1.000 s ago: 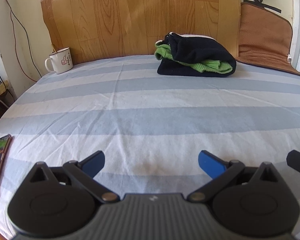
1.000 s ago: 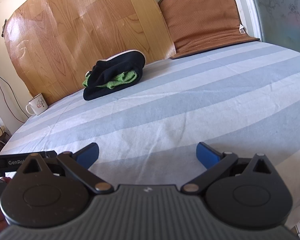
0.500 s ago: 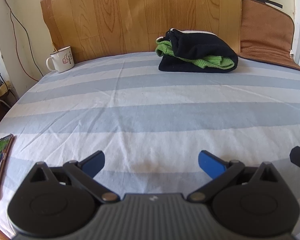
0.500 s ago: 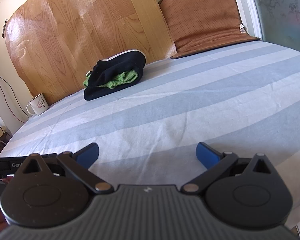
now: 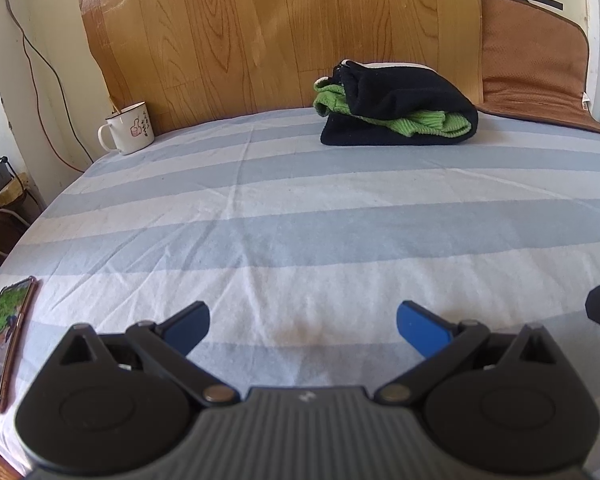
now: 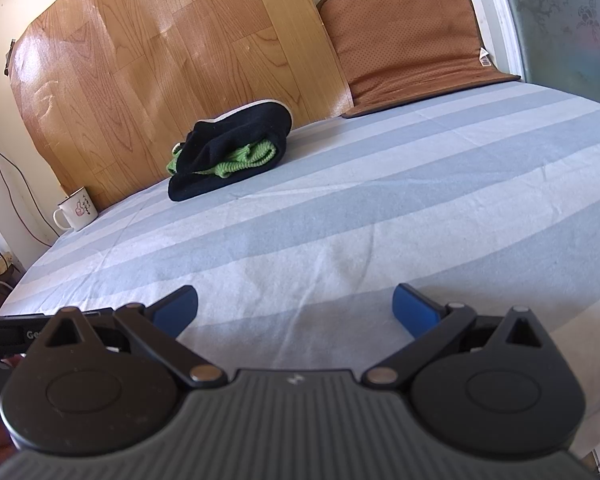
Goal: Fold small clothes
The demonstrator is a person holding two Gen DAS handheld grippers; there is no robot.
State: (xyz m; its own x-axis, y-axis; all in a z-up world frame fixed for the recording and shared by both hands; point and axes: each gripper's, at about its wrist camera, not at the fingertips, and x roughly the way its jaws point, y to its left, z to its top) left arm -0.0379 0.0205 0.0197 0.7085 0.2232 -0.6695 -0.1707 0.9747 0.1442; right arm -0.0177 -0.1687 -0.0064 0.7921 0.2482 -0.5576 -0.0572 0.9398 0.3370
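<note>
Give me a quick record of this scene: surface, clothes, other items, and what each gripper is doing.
surface: blue and white striped bedsheet
clothes: bundle of black and green knit clothes, lying near the wooden board at the far side
other items: white enamel mug far left; smartphone in pink case at the near left edge
left gripper: open, holding nothing
right gripper: open, holding nothing

Both wrist views look low across the striped bed (image 5: 300, 208) toward the folded clothes (image 5: 396, 110).
</note>
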